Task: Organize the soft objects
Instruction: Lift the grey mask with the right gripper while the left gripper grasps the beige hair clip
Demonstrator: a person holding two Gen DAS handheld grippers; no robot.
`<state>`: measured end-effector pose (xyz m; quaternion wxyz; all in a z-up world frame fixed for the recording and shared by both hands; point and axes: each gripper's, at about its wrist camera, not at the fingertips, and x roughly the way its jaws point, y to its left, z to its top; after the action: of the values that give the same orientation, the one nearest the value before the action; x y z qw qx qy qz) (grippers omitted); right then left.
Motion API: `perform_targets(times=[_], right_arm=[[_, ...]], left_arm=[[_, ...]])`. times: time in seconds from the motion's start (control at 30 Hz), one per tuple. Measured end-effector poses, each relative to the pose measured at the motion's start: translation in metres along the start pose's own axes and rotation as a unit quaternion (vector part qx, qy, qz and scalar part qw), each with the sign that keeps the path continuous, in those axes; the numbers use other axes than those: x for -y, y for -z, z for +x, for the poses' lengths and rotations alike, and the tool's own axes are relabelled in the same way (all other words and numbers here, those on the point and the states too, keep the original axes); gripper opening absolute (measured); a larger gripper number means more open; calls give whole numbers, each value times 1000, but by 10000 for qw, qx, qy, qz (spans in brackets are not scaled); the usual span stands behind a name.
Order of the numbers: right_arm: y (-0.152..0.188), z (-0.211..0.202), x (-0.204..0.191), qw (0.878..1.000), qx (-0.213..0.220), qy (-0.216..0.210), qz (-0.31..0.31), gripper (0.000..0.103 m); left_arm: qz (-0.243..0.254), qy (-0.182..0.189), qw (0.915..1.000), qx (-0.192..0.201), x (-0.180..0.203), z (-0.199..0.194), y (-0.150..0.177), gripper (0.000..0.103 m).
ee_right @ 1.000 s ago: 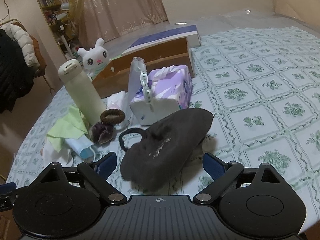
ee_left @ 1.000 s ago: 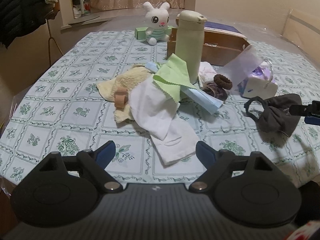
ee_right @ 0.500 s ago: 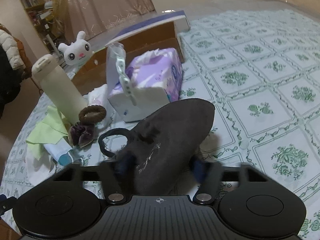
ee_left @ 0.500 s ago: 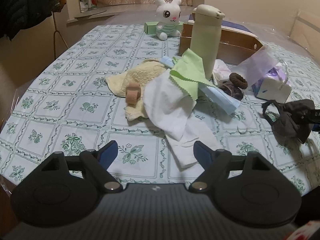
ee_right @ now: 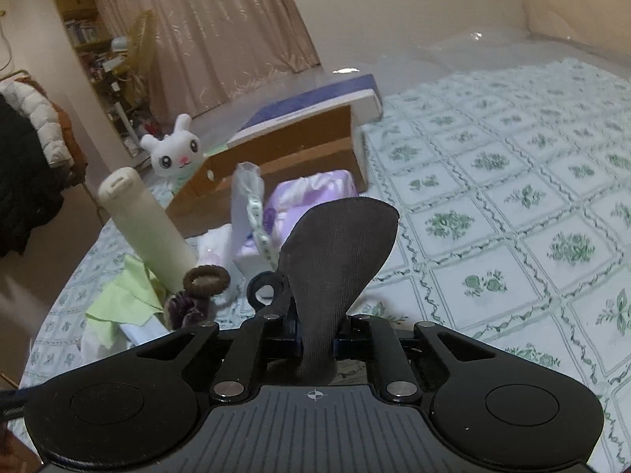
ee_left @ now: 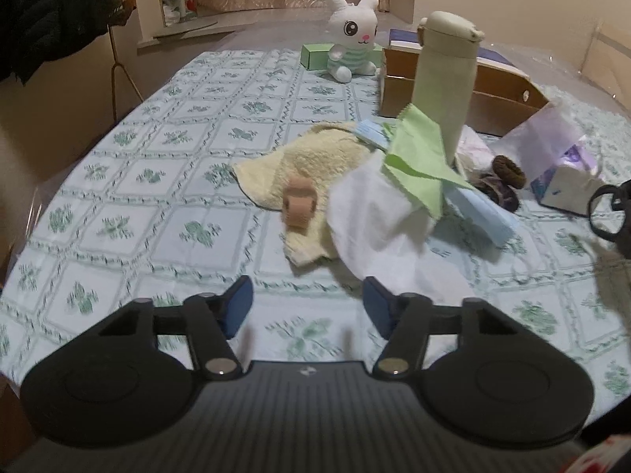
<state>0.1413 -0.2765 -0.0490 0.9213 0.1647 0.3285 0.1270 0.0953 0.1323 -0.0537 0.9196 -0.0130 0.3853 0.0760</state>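
My right gripper [ee_right: 317, 345] is shut on a dark grey fabric pouch [ee_right: 339, 252] with a cord loop and holds it up off the table. Its edge shows at the far right of the left wrist view [ee_left: 615, 216]. My left gripper [ee_left: 307, 307] is open and empty, just short of a heap of cloths: a yellow towel [ee_left: 315, 173], a white cloth [ee_left: 374, 216], a green cloth [ee_left: 422, 157] and a light blue face mask [ee_left: 477, 209]. Brown and purple hair ties [ee_right: 205, 280] lie by the heap.
A cream bottle [ee_left: 445, 75] stands upright behind the heap. A wooden box [ee_right: 284, 157] with a blue book on it sits further back. A tissue pack [ee_right: 303, 197], a plush rabbit [ee_left: 351, 39] and a green box [ee_left: 315, 55] are nearby. The tablecloth [ee_right: 512, 216] extends right.
My right gripper closed on the dark pouch and lifted it off the table. My left gripper moved closer to the cloth heap and narrowed somewhat, still open.
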Motion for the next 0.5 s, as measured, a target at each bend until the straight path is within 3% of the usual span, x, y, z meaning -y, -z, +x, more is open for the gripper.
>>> perform_targets(times=[0.07,0.5], right_arm=[[-1,1,-4,10000,-53,-28,-42,13],[-7,14,-10,9996,-159,209,-143,13]], left_arm=[[127,109,9999,30,-4,7,-4,36],[704,472,9964,73,-20,65,-35,31]])
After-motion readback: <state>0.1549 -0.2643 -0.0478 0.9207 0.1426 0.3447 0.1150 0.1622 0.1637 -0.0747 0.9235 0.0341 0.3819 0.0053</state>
